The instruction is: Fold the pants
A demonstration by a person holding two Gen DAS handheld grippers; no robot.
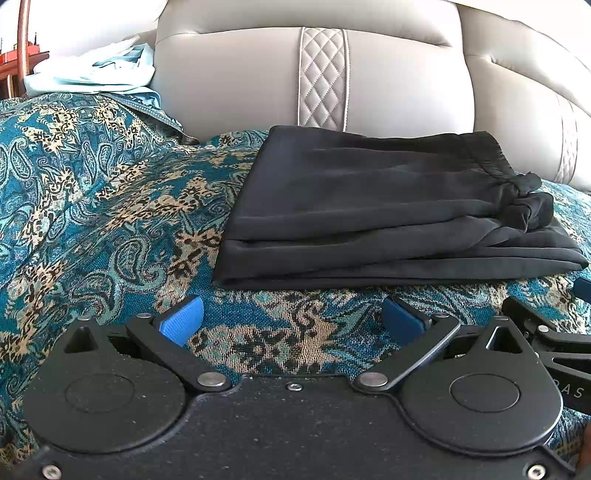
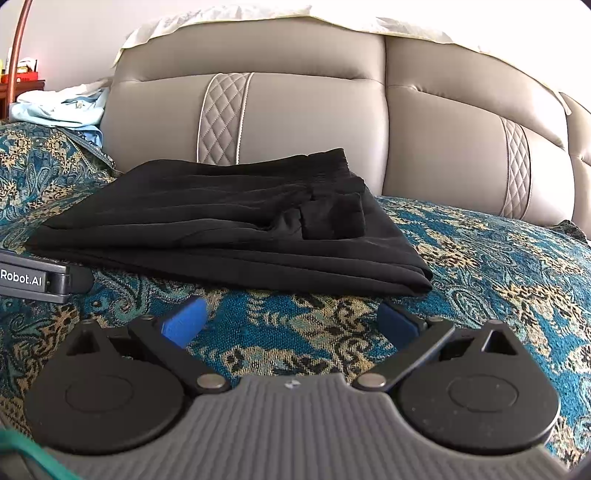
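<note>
Setting: beige leather sofa (image 1: 240, 81), backrest cushions with quilted diamond-stitch strips (image 1: 323, 77) — one strip fully visible in the left wrist view plus a second at the right edge, two in the right wrist view. Seat is covered by one teal-and-gold paisley throw (image 1: 92, 206). One heap of pale blue cloth (image 1: 92, 75) sits at the far left end by the backrest. A pale sheet (image 2: 221, 16) drapes over the top of the backrest in the right wrist view.

One pair of black pants (image 1: 388, 218), folded into a flat rectangular stack, several layers visible along the near edge. It lies on the throw, close to the backrest, elasticated waistband on the right side with bunched fabric at the right corner. In the right wrist view the pants (image 2: 229, 229) sit centre-left, same stack, gathered waistband on top right.

Two grippers, both low over the throw just short of the near edge of the pants, not touching them. Left gripper (image 1: 293, 319): two blue-padded fingers (image 1: 183, 319) spread wide apart, nothing between them. Right gripper (image 2: 291, 323): fingers (image 2: 184, 325) likewise apart, empty. Each gripper's body shows at the edge of the other's view; they sit side by side.
</note>
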